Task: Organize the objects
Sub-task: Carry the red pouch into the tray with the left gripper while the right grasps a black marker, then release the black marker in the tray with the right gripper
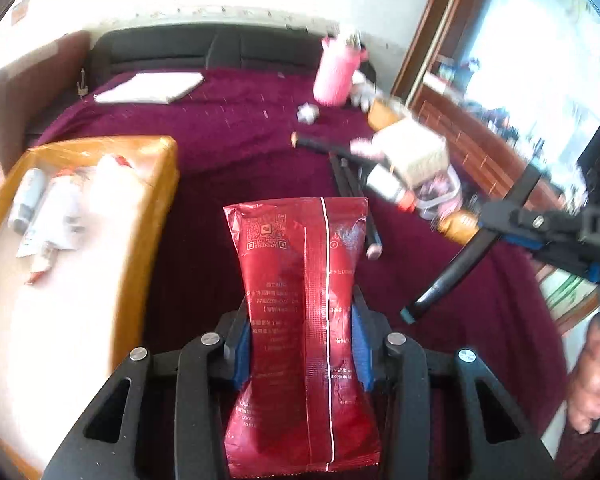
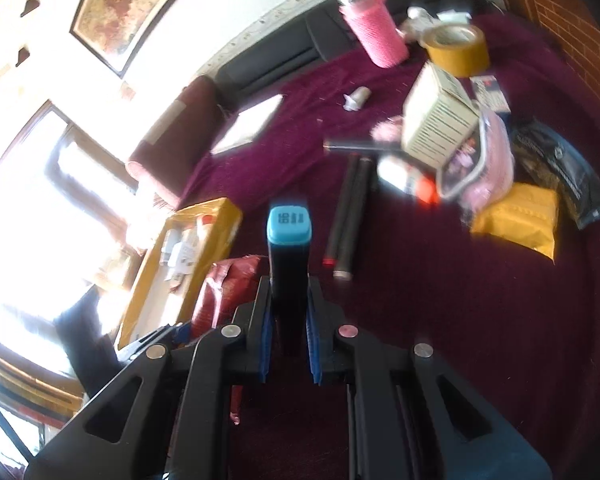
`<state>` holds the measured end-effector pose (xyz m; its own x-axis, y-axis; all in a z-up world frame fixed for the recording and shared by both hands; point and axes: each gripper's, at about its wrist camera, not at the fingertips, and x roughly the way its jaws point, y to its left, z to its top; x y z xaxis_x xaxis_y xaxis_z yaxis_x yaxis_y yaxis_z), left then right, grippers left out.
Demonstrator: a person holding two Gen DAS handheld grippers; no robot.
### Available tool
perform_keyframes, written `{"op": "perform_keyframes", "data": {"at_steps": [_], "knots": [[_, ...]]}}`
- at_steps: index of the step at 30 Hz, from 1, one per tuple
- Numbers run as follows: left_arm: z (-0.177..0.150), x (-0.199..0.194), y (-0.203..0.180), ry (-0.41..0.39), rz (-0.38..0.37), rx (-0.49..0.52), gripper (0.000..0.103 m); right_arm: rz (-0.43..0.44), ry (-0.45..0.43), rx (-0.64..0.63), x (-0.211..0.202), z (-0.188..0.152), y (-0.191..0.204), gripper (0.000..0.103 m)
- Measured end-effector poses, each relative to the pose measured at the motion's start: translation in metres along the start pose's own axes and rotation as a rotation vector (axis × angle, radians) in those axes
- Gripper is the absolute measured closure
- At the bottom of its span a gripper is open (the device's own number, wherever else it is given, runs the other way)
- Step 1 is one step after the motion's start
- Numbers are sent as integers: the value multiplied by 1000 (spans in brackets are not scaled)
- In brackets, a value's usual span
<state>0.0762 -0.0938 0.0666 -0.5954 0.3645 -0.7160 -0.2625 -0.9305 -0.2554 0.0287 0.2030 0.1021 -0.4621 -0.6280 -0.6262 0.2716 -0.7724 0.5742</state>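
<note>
Red packet point(image 1: 304, 320) pinched in left view, blue-capped marker point(image 2: 289, 256) in right

A home living room: a dark sofa point(image 1: 204, 46) behind the maroon-clothed table point(image 1: 228, 120), framed painting point(image 2: 128, 8) above it.

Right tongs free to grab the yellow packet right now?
Probably not: the right tongs are shut on a black marker with a blue cap. The path to the yellow packet looks clear, but the marker must go first.

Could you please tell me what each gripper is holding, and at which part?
The left gripper pinches the red packet across its middle. The right gripper clamps the black marker low on its barrel.
</note>
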Motion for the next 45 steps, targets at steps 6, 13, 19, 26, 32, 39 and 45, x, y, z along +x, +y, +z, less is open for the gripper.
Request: {"op": "perform_keyframes", "data": {"at_steps": [6,13,19,26,32,39,45], "knots": [[14,-85,43,-158,18,-54,67,82,13,-108,-3,4,58,91],[17,-116,132,-179,230,-163,67,223,176,-204,57,-5,137,90],[17,-83,197,-82,354,-205,67,190,345,-231,151,-26,174,90],[17,-32,232,28,374,-244,67,41,402,-224,227,-18,178,89],[20,-21,237,48,358,-275,64,-59,393,-219,259,1,171,90],[18,-42,243,-6,283,-364,50,-177,314,-333,257,-6,188,68],[15,-67,229,-52,283,-391,46,-188,157,-342,206,-7,196,59]]}}
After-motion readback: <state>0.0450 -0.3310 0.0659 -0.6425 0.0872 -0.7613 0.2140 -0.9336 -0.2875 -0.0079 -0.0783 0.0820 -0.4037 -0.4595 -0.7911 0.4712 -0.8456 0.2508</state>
